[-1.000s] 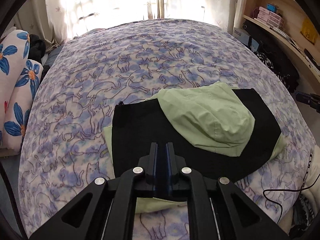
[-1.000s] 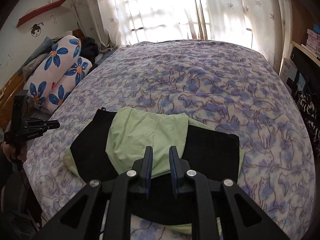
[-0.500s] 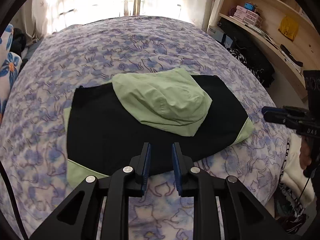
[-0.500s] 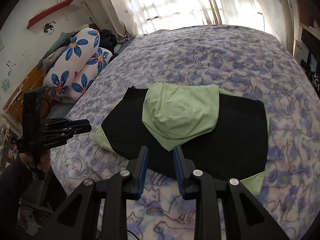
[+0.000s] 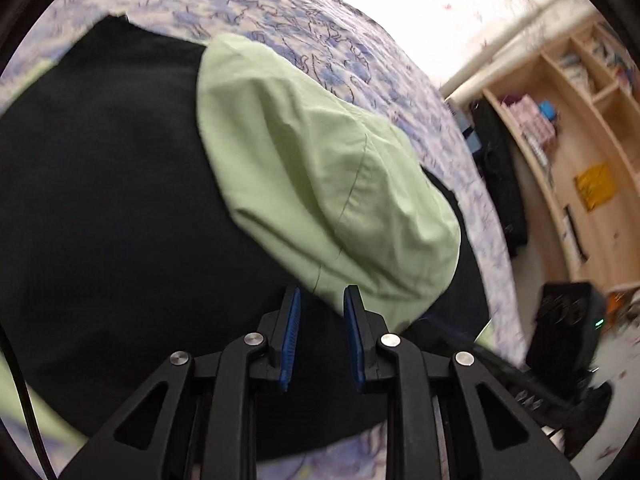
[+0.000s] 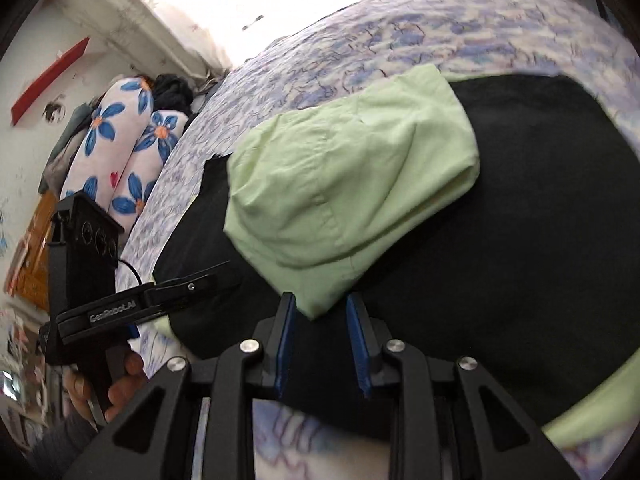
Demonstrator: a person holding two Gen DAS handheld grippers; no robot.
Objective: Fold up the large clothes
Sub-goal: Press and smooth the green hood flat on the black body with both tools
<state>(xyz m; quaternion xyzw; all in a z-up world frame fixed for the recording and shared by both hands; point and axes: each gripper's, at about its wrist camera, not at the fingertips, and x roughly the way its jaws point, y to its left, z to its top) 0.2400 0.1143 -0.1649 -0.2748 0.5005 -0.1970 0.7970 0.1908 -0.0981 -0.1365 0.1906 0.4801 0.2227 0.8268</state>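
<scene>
A folded black garment (image 5: 120,200) with pale green trim lies flat on the bed, its green hood (image 5: 320,184) spread on top. My left gripper (image 5: 320,304) hangs open just above the black cloth, nothing between its blue pads, the hood's lower edge right beyond the tips. In the right wrist view the same black garment (image 6: 540,240) and hood (image 6: 340,184) fill the frame. My right gripper (image 6: 320,304) is open too, with the hood's lower corner just ahead of its gap. The left gripper (image 6: 228,272) shows side-on over the garment's left part, held by a hand (image 6: 124,380).
A purple cat-print quilt (image 6: 440,20) covers the bed around the garment. Floral pillows (image 6: 120,152) are stacked at the bed's left side. Wooden shelves (image 5: 560,128) and a black bag (image 5: 500,184) stand close to its right side.
Both grippers have dropped from high above the bed to just over the garment's near part and have rolled. The left jaws, shut a second ago, now stand apart; the right jaws have widened.
</scene>
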